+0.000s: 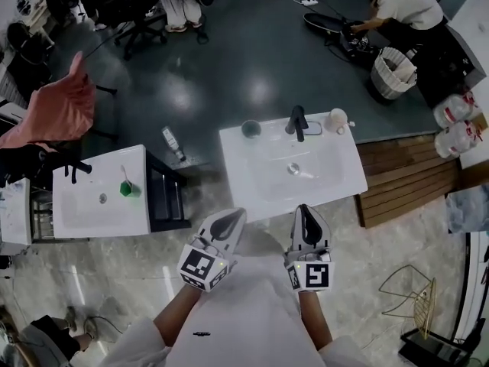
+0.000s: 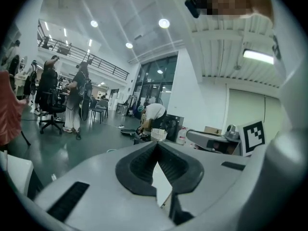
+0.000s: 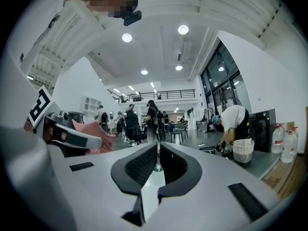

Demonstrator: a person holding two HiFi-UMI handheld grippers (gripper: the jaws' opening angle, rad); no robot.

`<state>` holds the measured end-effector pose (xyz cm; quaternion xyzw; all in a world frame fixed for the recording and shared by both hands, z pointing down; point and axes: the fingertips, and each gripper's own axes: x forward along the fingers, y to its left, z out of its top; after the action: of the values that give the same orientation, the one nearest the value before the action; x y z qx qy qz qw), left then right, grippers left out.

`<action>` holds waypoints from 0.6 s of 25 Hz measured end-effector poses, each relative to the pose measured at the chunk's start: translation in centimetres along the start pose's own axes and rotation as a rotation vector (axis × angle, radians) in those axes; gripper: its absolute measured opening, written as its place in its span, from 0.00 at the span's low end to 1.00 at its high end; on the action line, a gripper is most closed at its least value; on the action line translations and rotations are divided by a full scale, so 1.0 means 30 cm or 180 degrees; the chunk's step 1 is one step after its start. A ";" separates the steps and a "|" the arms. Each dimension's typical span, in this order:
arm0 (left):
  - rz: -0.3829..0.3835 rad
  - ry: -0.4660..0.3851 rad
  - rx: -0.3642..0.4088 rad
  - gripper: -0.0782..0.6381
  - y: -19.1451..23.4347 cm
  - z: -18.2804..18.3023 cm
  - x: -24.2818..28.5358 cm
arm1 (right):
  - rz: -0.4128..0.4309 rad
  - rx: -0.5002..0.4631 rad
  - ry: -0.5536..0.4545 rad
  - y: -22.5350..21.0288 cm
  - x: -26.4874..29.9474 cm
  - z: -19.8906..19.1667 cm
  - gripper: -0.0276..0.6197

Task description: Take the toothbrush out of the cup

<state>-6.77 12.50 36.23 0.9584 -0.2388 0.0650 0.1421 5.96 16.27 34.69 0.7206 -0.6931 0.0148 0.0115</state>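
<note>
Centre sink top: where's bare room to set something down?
Free on the centre sink: the left flank, in front of the dark round cup; the right flank, in front of the pale cup; the front rim, nearer than the drain. Crowded: the back ledge, where both cups and the faucet stand in a row.

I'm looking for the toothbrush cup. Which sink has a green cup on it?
The smaller sink on the left. A green cup stands near its right edge; the bigger middle sink has none.
</note>
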 end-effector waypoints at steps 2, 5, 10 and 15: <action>0.0026 -0.0001 0.0026 0.11 0.023 0.035 0.069 | 0.0015 0.0030 -0.0003 -0.051 0.059 0.012 0.04; 0.0112 -0.0033 0.0018 0.11 0.059 0.073 0.166 | 0.0085 0.0033 -0.0012 -0.124 0.147 0.022 0.04; 0.0270 -0.0104 0.0039 0.11 0.105 0.129 0.297 | 0.0293 0.0004 -0.0045 -0.212 0.291 0.031 0.05; 0.0431 -0.0118 0.0063 0.11 0.128 0.159 0.383 | 0.0484 0.0082 -0.0057 -0.271 0.399 0.018 0.05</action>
<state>1.75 2.75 34.84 0.9424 -0.3051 0.0591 0.1235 14.55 4.62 34.63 0.6661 -0.7456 0.0180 -0.0051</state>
